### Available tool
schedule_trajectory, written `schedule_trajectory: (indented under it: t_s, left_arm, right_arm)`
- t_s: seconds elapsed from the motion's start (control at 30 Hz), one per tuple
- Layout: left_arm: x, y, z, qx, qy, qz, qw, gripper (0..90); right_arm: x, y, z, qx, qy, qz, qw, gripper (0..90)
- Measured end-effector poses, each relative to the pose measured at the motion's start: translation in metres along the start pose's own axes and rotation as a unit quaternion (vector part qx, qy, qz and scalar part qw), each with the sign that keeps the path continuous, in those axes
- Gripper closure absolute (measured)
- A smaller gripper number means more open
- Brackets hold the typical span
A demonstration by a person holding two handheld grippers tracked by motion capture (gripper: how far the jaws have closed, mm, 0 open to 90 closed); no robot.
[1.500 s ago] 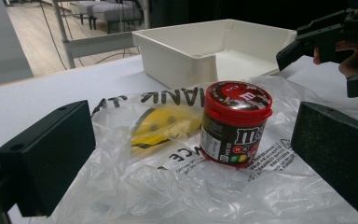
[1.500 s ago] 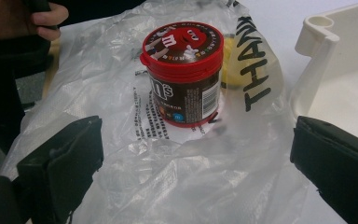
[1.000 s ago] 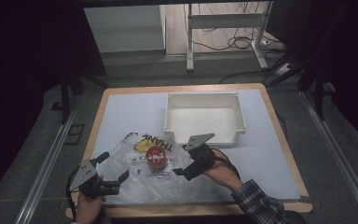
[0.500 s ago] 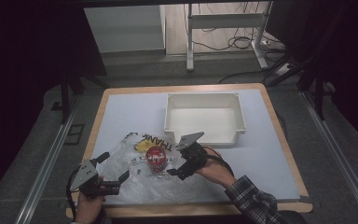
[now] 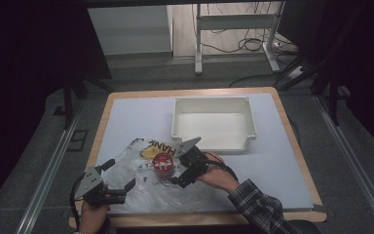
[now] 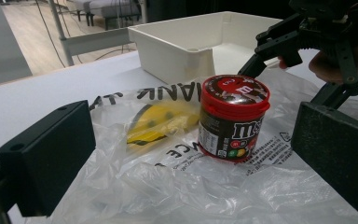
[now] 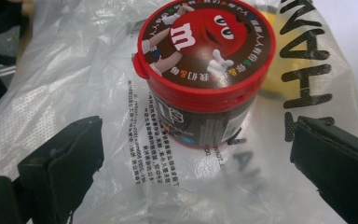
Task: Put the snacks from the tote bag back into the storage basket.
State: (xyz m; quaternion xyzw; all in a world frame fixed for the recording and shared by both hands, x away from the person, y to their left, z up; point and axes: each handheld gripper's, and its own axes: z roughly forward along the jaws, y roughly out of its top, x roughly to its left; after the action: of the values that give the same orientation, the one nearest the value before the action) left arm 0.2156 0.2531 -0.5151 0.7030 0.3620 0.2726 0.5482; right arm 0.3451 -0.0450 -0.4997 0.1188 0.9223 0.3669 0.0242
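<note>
M&M's tub point(image 5: 163, 163) upright, right gripper point(image 5: 177, 168) open alongside

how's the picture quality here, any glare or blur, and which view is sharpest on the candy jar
High view: dark surroundings, the lit table pale, the candy jar small and soft. Left gripper view: jar crisp, glare on the plastic bag, the near jaws blurred. Right gripper view: lid print sharpest, the bag washed out in places.
</note>
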Motion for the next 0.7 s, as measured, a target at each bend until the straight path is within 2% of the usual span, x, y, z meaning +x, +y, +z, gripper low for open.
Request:
schedule_trajectory:
  t_s: [0.33, 0.7]
  left_arm:
    - [0.0, 0.0, 0.0, 0.0, -0.001, -0.001, 1.0, 0.0]
    - [0.0, 0.0, 0.0, 0.0, -0.002, -0.001, 1.0, 0.0]
  right_arm:
    - [0.0, 0.013, 0.015, 0.036, 0.002, -0.004, 0.9994, 3.1]
    - [-0.003, 0.028, 0.031, 0.081, -0.004, -0.016, 0.9966, 3.3]
